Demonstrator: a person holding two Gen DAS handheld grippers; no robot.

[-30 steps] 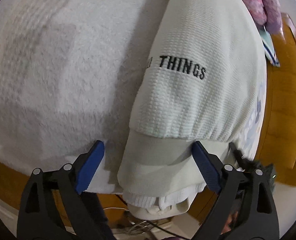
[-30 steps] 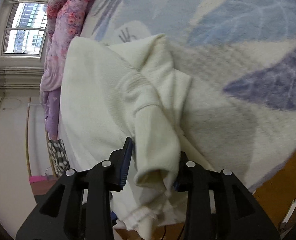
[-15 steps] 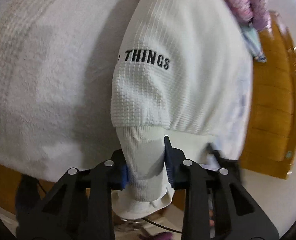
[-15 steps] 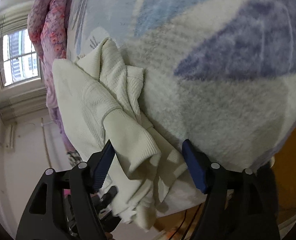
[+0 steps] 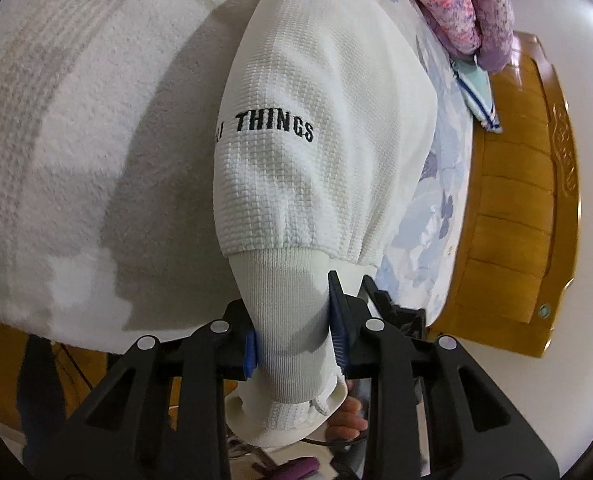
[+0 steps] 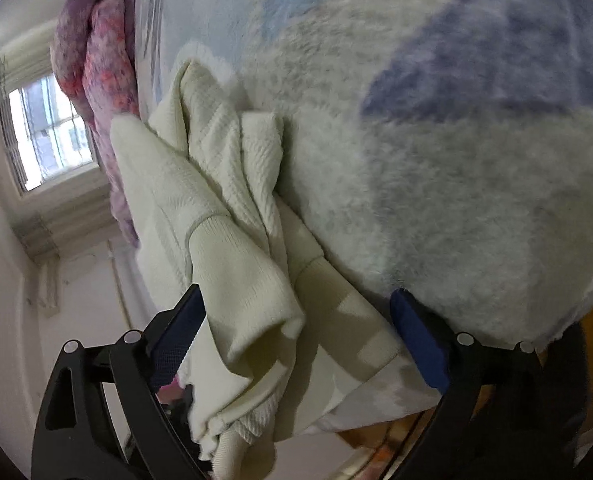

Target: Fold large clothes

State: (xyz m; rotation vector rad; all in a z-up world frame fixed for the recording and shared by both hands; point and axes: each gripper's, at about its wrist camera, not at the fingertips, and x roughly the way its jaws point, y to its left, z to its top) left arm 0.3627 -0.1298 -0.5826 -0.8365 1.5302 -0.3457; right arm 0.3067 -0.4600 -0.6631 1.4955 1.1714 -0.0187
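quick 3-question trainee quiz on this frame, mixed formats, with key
1. True or false: the left gripper is shut on the sweater cuff.
2. The right gripper is: A) open around the sweater hem, B) shut on the blanket, C) out of view.
3. Fill in: the black word on the sweater reads ____.

Key: 1 true; 2 A; 3 THINGS.
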